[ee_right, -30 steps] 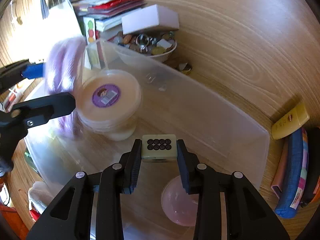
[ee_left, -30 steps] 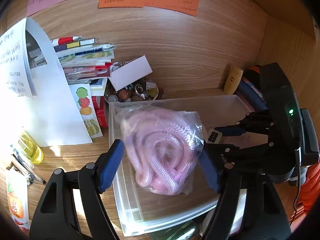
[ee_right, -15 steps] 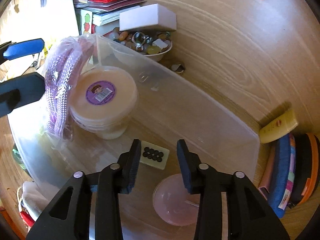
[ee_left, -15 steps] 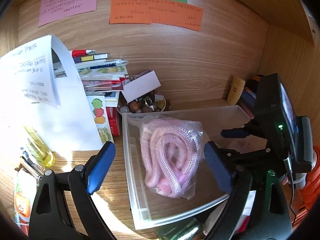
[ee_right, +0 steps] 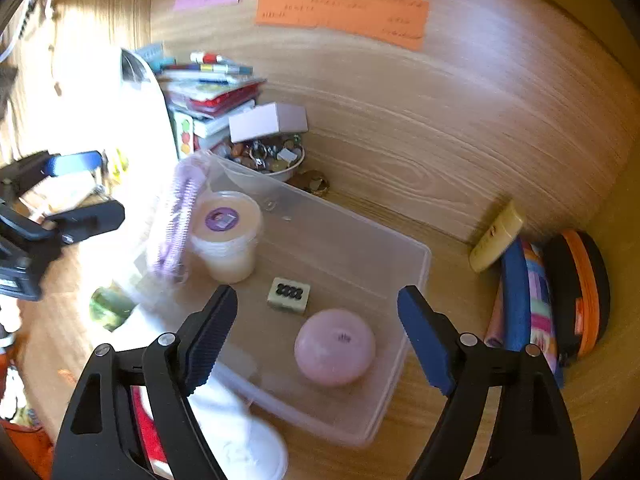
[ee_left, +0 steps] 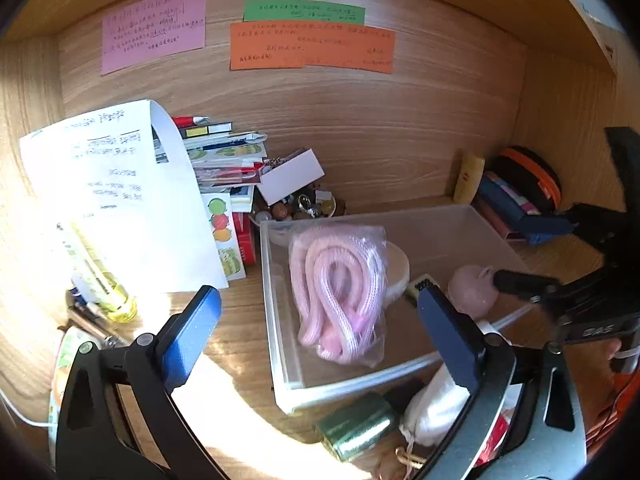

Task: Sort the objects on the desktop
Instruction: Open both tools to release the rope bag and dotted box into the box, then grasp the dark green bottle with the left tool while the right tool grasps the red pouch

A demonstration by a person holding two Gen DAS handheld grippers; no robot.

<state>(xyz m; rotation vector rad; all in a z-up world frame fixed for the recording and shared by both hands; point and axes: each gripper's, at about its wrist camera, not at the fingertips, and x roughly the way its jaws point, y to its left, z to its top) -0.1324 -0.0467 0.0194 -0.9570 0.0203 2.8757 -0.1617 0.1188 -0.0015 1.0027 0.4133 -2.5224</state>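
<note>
Both grippers' fingers had just been opening, spread and empty: left gripper (ee_left: 318,328) near the bagged rope (ee_left: 340,292), right gripper (ee_right: 318,334) above the tile (ee_right: 289,294) in the bin (ee_right: 416,264).

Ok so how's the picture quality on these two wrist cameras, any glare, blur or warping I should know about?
Left wrist view: hard sunlight washes out the white paper sheet and the desk nearby, while the clear bin stays readable. Right wrist view: the left side is blown out, and the bagged pink rope and white pouch look smeared. Both views: fisheye bends the wood back panel.
</note>
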